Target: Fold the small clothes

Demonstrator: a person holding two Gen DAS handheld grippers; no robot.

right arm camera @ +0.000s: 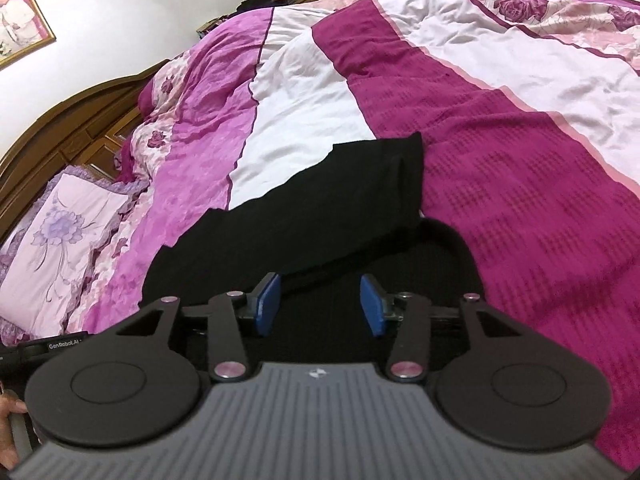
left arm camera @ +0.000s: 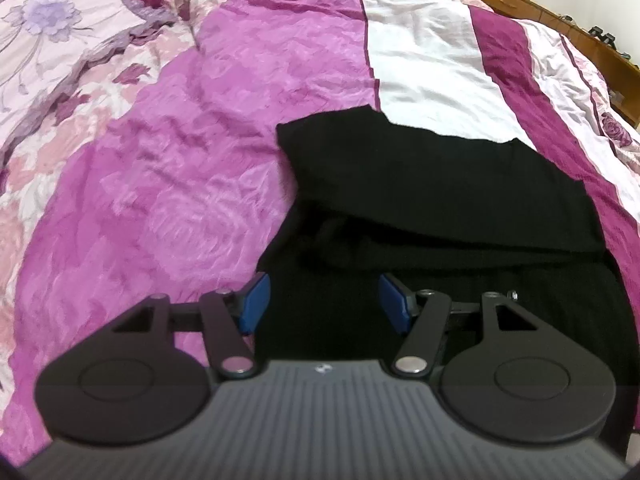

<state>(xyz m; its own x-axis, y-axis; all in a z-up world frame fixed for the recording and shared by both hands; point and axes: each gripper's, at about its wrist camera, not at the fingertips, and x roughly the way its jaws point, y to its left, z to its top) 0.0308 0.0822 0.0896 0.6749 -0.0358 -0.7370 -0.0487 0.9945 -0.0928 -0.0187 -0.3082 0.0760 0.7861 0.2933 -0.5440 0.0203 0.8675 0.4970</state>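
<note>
Firstly, left wrist view: the left gripper sits at lower centre, blue pads spread apart with nothing between them, hovering over a black garment. The garment lies partly folded at centre right on the striped bedspread. A floral pillow occupies the upper left.

Right wrist view: the right gripper is likewise spread and holds nothing; the garment lies centre frame, just beyond the pads, on the bedspread. A framed picture hangs upper left.

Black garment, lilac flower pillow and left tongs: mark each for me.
Black garment (left arm camera: 420, 184): left wrist view, folded-over upper layer.
Lilac flower pillow (right arm camera: 64, 236): right wrist view, printed flower.
Left tongs (left arm camera: 324, 304): left wrist view, midway between blue pads, open.
</note>
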